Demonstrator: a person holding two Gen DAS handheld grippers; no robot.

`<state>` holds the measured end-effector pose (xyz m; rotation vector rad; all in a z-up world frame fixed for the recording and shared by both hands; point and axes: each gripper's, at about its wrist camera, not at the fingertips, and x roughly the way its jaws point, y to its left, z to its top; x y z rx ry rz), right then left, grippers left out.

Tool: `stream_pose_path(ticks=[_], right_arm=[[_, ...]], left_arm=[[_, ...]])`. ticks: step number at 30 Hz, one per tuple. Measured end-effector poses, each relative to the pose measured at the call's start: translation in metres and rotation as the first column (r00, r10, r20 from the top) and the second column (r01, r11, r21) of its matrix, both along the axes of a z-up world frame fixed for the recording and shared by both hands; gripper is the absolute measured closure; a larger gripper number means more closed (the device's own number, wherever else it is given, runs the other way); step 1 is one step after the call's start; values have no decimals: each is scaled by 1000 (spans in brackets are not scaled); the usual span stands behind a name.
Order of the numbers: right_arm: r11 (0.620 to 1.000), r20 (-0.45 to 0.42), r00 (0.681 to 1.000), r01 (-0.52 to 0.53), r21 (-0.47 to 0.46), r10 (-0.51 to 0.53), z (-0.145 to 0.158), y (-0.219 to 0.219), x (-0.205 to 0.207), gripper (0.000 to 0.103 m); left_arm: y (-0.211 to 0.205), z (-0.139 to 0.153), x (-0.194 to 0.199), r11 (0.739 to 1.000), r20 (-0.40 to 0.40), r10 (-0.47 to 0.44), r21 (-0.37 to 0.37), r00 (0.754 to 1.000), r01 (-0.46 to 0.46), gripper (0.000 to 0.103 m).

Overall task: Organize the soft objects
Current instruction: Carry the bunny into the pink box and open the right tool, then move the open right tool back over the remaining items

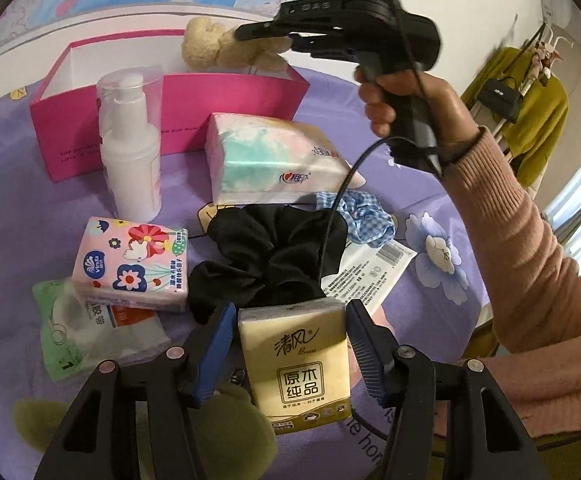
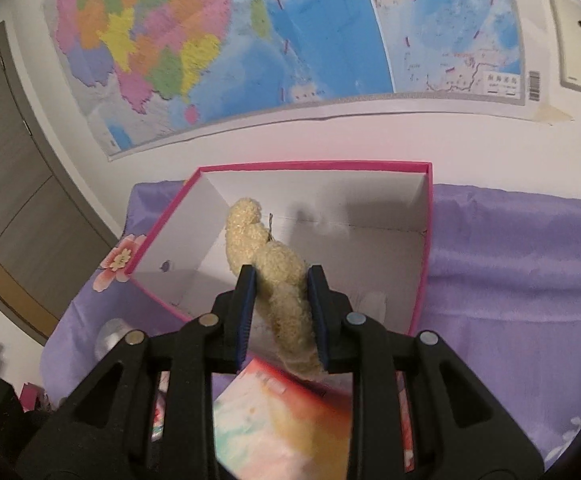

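Right gripper point(image 2: 280, 312) pinches plush toy point(image 2: 268, 268) over pink box point(image 2: 314, 166); left gripper point(image 1: 292, 344) gapes

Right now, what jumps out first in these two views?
The right gripper is shut on a cream plush toy, holding it over the open pink box. Nearer, the left gripper is open around a yellow tissue pack lying on the purple cloth, with a black scrunchie just beyond it.
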<state>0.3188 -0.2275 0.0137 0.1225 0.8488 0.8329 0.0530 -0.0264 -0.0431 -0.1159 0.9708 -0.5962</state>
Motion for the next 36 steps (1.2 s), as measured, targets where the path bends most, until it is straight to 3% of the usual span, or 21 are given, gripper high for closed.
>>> stream_pose_path(ticks=[4,9,17,22,31,36], right_arm=[[997,-4,999,48,-58,-48,-10,2,9,70],[996,5,996,87,0,-87,2,-23,-8,66],[986,83,986,-154,71,148,40,-50,-115,66],[956,27,957,-289,42,288,30,-47,-165,66],[927,-137,917,-375,32,376,-18,-25,-205,66],[927,-136,918,-363,92,372,-18,-25,-222,66]], left_arm=[[5,2,-1,1000,3,9,-6,1000,-9,46],[12,6,-4,1000,17,16,-17,1000,-16,46],[23,10,-15,999,38,14,-30,999,-12,46],[25,7,-22,1000,32,12,-25,999,-11,46],[26,6,-25,1000,35,11,-25,999,-10,47],[43,17,-30,997,63,53,-64,997,-49,47]])
